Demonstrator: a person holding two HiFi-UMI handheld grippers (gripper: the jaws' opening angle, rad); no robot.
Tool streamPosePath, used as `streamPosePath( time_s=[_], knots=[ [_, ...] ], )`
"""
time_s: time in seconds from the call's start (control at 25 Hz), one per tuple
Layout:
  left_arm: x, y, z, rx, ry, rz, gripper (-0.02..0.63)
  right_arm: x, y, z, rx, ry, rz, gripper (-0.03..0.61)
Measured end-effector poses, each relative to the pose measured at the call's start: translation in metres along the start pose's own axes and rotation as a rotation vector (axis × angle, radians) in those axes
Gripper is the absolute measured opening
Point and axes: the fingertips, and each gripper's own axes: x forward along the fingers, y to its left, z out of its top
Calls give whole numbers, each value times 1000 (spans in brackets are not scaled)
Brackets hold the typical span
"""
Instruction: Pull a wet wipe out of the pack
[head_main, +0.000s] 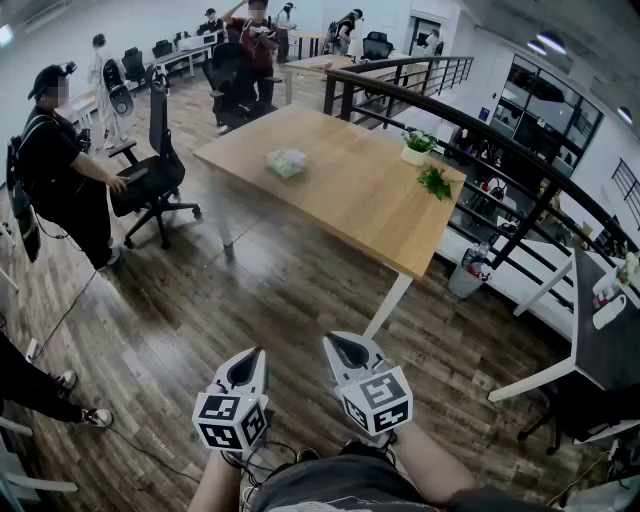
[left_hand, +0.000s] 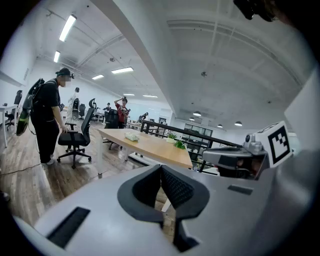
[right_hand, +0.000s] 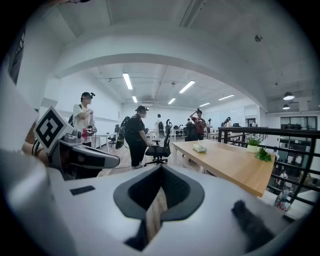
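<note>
The pack of wet wipes (head_main: 286, 162) lies on the far half of the wooden counter (head_main: 350, 205). It is well apart from both grippers. The left gripper (head_main: 246, 364) and the right gripper (head_main: 346, 348) are side by side, low over the wood floor (head_main: 250, 290) and close to the person's body. Both point toward the counter and tip a little down.

The left gripper's fingers (left_hand: 176, 187) are pressed together with nothing between them. The right gripper's fingers (right_hand: 176, 190) are pressed together too and hold nothing.

A small plant in a white pot (head_main: 417, 148) and a green sprig (head_main: 434, 182) sit near the counter's right end. A black chair (head_main: 160, 175) stands left of the counter. A person in black (head_main: 60, 170) stands just beside the chair.
</note>
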Motion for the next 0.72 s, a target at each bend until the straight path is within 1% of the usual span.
streamPosePath(
  time_s=[0.16, 0.36, 0.48, 0.72],
  knots=[
    [2, 1, 4, 2, -6, 0, 15, 2, 0, -1, 10, -2, -3, 23],
    [0, -2, 0, 1, -6, -5, 15, 1, 3, -5, 24, 0, -3, 23],
    [-2, -2, 1, -13, -11, -6, 15, 1, 5, -5, 25, 0, -3, 23],
    [-14, 4, 1, -29, -25, -2, 15, -4, 20, -6, 15, 8, 20, 23]
  ],
)
